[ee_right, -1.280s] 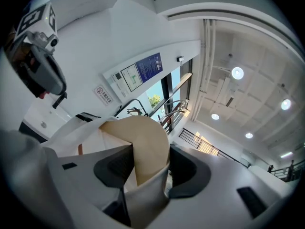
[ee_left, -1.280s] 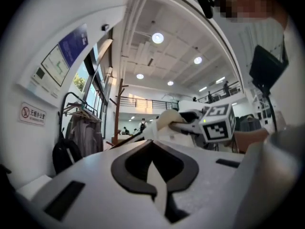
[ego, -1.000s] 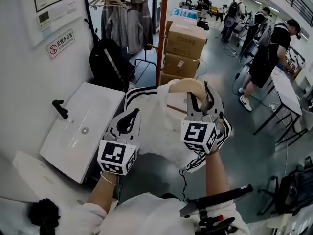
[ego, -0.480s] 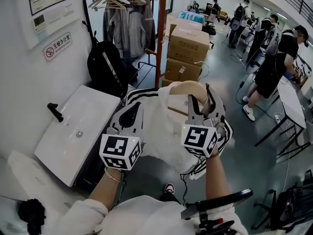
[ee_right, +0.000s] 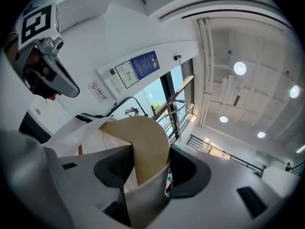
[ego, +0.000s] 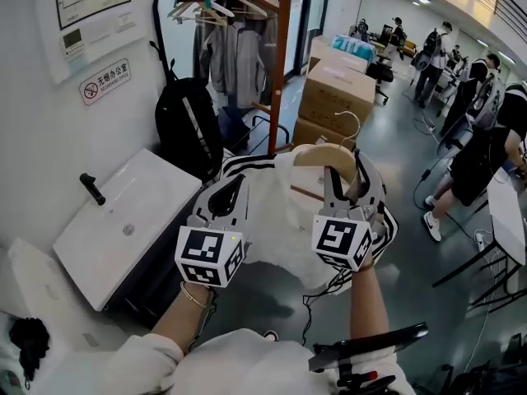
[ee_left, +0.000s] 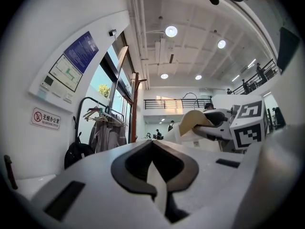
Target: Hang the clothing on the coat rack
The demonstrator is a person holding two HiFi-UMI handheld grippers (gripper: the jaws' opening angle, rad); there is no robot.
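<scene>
You are clamping your right gripper [ego: 346, 175] on the wooden hanger [ego: 323, 153] that is carrying the white striped shirt [ego: 276, 212]. Your left gripper [ego: 226, 194] is pinching the shirt's fabric, its jaws pressing together on it. The shirt is hanging well short of the coat rack [ego: 278, 64], below it.

I had the shirt [ego: 276, 220] on its hanger [ego: 325, 153] between the left gripper [ego: 230, 191] and right gripper [ego: 346, 176]. The coat rack [ego: 155, 31] stood ahead, backpack [ego: 188, 130] beneath, boxes [ego: 342, 97] to its right.
</scene>
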